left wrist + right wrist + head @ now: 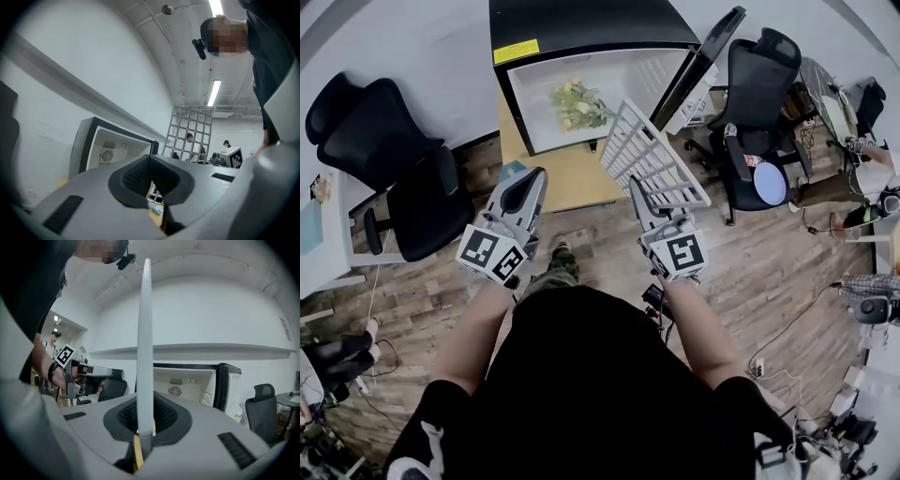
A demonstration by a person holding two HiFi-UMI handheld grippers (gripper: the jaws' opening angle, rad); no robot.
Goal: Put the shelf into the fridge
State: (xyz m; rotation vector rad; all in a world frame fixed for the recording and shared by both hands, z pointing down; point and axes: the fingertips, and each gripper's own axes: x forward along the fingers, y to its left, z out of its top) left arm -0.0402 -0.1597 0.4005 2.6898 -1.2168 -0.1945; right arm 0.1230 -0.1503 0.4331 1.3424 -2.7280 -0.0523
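Observation:
A black mini fridge (581,42) stands open ahead of me, its white inside (637,84) holding a bunch of flowers (577,103). Its door (703,66) is swung out to the right. My right gripper (639,195) is shut on the near edge of the white wire shelf (652,150), which it holds up, tilted, in front of the fridge's right side. In the right gripper view the shelf (144,333) stands edge-on, clamped in the gripper (144,430). My left gripper (528,187) hangs left of the shelf, shut on nothing (151,180). From the left gripper view the shelf (192,133) appears as a grid beside the fridge (112,147).
The fridge sits on a low wooden board (572,173). A black office chair (394,159) stands at the left, another (759,84) at the right with a blue plate (769,183) on it. Cables (778,337) lie on the wood floor.

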